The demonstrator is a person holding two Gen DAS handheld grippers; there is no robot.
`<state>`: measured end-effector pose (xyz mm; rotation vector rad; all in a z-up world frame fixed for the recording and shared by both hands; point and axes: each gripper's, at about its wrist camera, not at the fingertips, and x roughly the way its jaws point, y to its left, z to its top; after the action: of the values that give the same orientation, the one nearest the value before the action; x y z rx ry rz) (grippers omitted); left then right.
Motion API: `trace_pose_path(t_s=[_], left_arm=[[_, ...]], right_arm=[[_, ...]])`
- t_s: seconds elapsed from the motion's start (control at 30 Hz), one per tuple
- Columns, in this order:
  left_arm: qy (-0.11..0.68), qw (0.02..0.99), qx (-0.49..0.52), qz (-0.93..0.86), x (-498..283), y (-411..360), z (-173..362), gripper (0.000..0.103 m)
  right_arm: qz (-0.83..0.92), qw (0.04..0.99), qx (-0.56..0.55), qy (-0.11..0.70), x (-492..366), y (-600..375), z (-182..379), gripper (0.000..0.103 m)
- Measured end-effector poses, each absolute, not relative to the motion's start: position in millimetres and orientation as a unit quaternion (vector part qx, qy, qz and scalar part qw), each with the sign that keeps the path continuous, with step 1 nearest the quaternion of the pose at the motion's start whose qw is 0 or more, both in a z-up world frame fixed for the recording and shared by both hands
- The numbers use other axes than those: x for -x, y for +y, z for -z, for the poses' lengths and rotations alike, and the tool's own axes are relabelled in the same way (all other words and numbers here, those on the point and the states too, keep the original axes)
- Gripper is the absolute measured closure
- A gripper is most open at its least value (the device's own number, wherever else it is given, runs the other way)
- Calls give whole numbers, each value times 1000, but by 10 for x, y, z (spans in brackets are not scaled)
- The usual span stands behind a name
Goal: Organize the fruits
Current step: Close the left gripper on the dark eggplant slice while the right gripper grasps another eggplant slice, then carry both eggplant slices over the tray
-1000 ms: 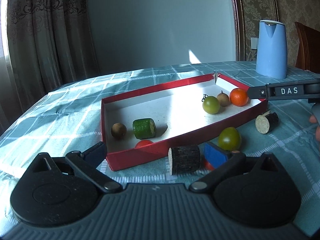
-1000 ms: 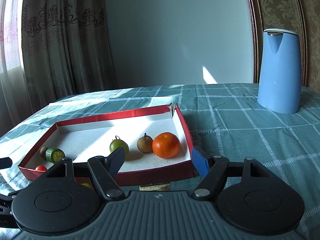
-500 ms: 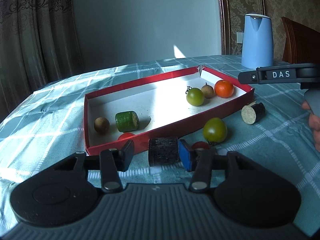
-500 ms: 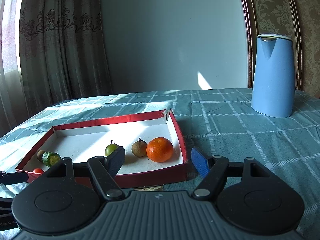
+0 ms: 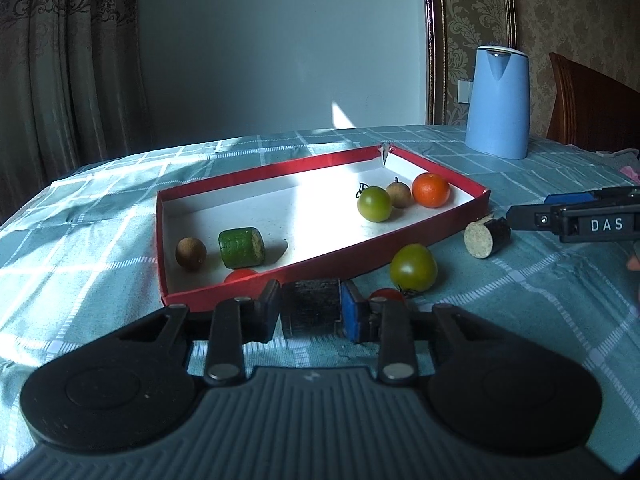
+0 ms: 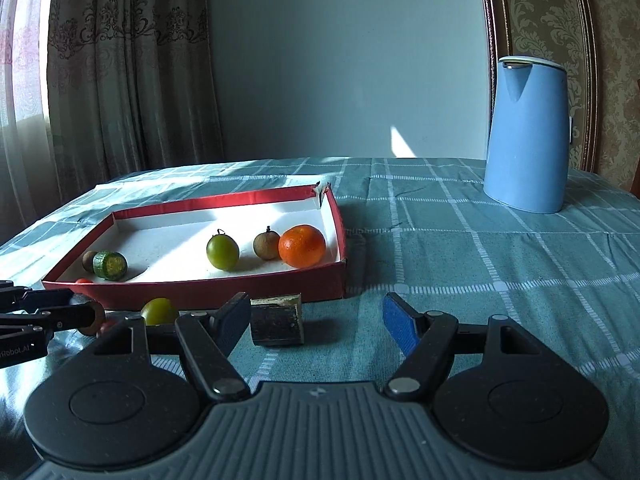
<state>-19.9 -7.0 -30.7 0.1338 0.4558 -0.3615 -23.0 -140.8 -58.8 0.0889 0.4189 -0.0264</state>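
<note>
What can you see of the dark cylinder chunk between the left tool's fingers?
The dark cylinder chunk is a short stub with a rough, near-black, bark-like skin, lying on its side on the checked tablecloth just in front of the red tray's near wall. The left tool has just been closing on it; its pads press both ends. A small red tomato sits just right of it. The cut faces are hidden by the pads.

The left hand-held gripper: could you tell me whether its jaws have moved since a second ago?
Yes. The left hand-held gripper has just been closing inward onto the dark cylinder piece before the red tray.
</note>
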Motion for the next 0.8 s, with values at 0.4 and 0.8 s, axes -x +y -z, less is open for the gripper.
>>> trace_pose_path(t_s=[0.4, 0.8], left_arm=[[217, 958, -61, 180, 214, -52, 297, 74], [215, 959, -64, 176, 219, -56, 299, 74]], right_arm=[[-1, 965, -13, 263, -185, -1189, 687, 38], [2, 967, -17, 252, -146, -1202, 688, 71]])
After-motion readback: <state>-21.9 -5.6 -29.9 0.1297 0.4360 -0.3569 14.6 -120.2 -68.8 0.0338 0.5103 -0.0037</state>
